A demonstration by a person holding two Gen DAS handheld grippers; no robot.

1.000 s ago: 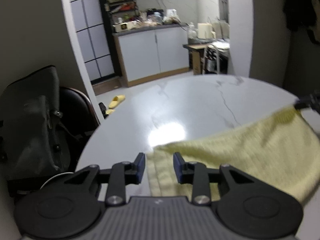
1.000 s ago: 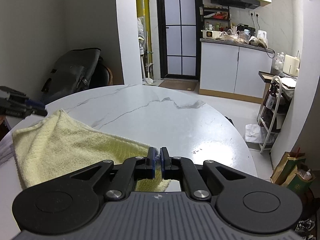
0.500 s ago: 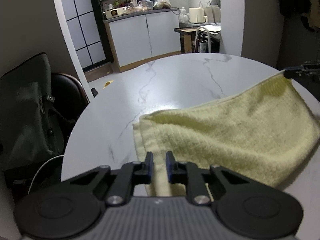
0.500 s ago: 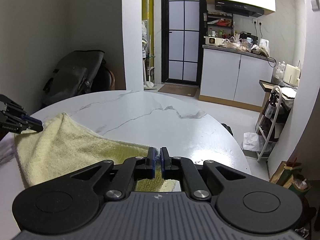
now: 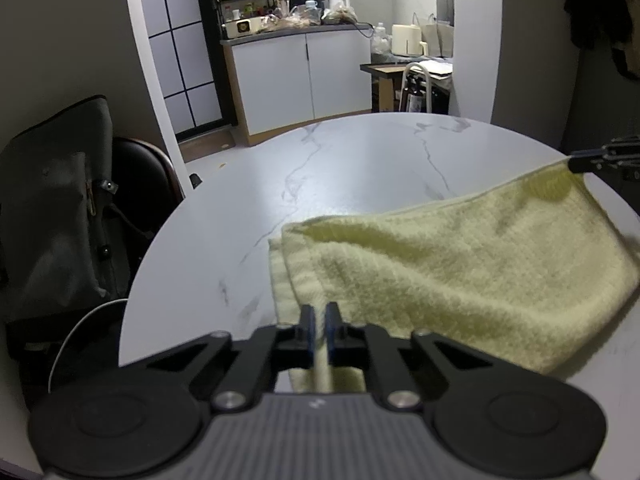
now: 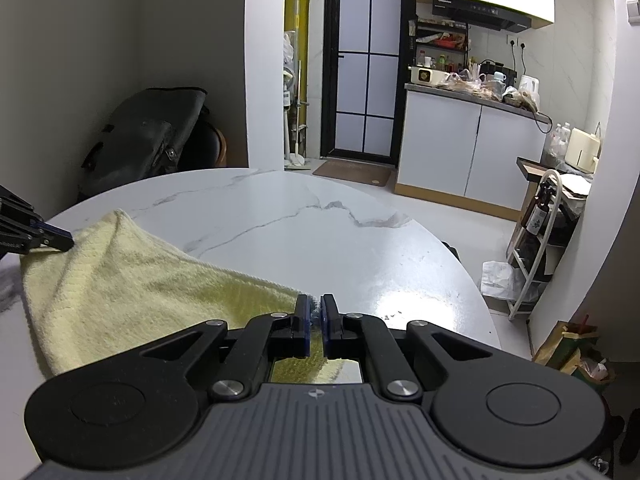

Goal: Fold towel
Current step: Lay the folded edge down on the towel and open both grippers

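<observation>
- Towel [image 5: 460, 272]: pale yellow, ribbed terry, already doubled, with two layered edges showing at its left end in the left wrist view. It sags in the middle and rests on the table, and its two held corners are raised.
- Left claw [image 5: 319, 326]: jaws clamped on the towel's near left edge, cloth pinched between the blue pads. In the right wrist view it shows at the far left [image 6: 60, 240], tip on the towel corner.
- Right claw [image 6: 314, 322]: closed on the towel's near corner, with a bit of fabric poking up between the pads. In the left wrist view it shows at the far right [image 5: 576, 164], tip on the other raised corner.
- Towel in the right wrist view [image 6: 132, 288]: stretched between the two claws, lying over the left part of the table.
- Table [image 5: 360, 168]: round, white marble look with grey veins, glossy, with a light glare near its right edge in the right wrist view.
- Left of the table: dark bag [image 5: 48, 216] on a chair [image 5: 144, 184], with a white cable below it.
- Behind: black-framed glass door [image 6: 368, 72], white kitchen cabinets [image 6: 468, 152] with a cluttered top.
- Right: range hood [image 6: 480, 12], white rack [image 6: 536, 240] holding bottles, paper bags on the floor.
</observation>
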